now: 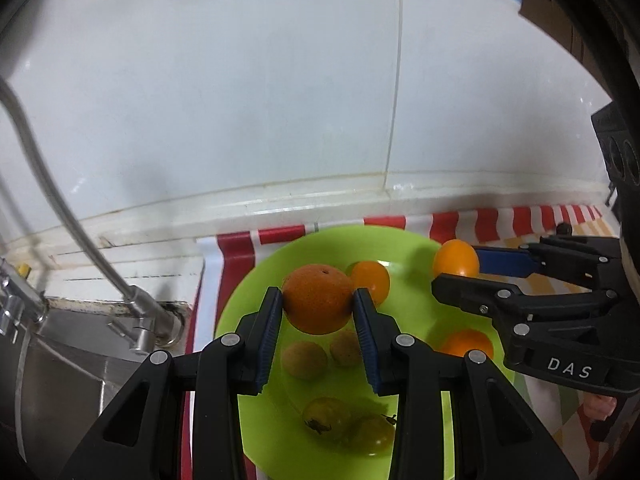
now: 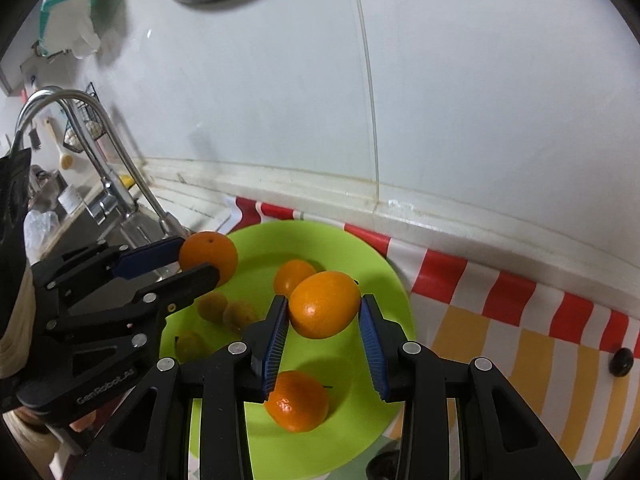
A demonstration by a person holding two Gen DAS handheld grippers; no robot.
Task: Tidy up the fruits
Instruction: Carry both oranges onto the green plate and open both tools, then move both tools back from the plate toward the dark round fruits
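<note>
My left gripper (image 1: 317,303) is shut on a rough-skinned orange (image 1: 317,298) and holds it above the green plate (image 1: 412,248). My right gripper (image 2: 325,307) is shut on a smooth orange (image 2: 325,305) above the same plate (image 2: 384,272). In the left wrist view the right gripper (image 1: 456,268) comes in from the right with its orange (image 1: 455,263). In the right wrist view the left gripper (image 2: 200,256) comes in from the left with its orange (image 2: 209,255). On the plate lie two more oranges (image 2: 298,402) (image 2: 294,276), two small brown fruits (image 1: 304,359) and two greenish tomatoes (image 1: 326,418).
The plate sits on a red, white and yellow striped cloth (image 2: 500,320) against a white tiled wall (image 2: 280,80). A steel sink (image 1: 60,360) and a curved faucet (image 2: 100,148) are to the left. A small black knob (image 2: 621,361) lies on the cloth at right.
</note>
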